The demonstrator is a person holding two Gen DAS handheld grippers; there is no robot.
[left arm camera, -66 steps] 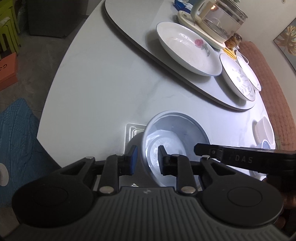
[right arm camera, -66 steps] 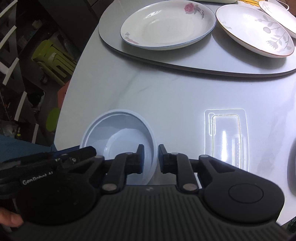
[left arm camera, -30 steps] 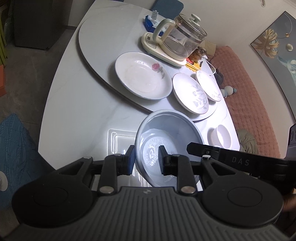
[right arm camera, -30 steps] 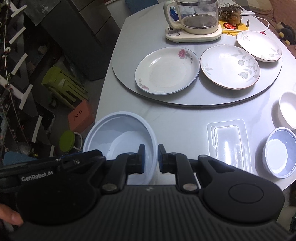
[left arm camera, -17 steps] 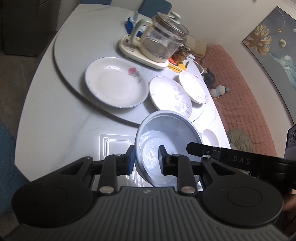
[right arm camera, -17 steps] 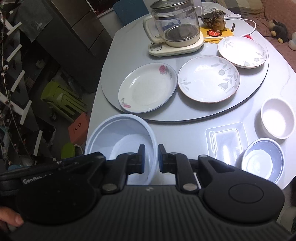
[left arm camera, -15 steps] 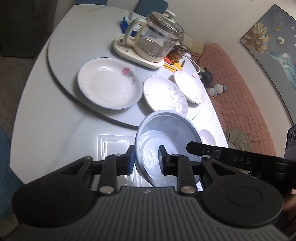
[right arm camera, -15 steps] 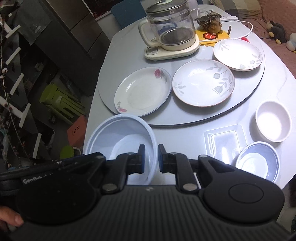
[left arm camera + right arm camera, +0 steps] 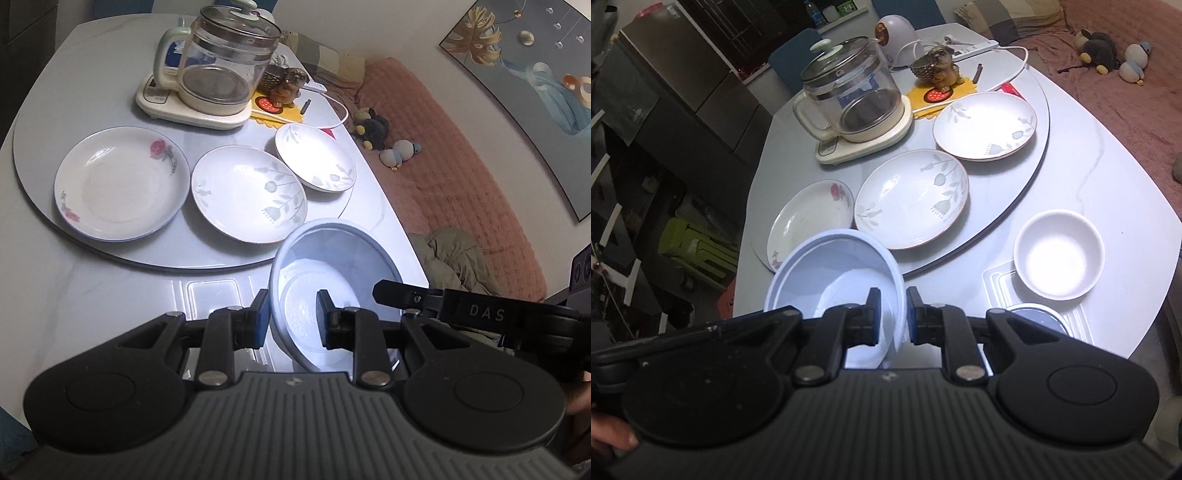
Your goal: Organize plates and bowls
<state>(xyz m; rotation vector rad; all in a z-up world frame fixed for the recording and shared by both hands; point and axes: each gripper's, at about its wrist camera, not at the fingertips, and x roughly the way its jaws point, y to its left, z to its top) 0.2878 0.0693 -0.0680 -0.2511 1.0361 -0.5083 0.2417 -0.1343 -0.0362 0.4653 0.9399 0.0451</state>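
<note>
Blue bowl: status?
Left gripper and right gripper both clamp blue bowl rim, opposite sides. Bowl airborne. Small blue bowl below right.

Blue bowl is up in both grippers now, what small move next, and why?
Probably carry the blue bowl right and lower it toward the small blue bowl, likely nesting them. Both the left gripper and right gripper clamp its rim, and it hangs tilted above the table.
</note>
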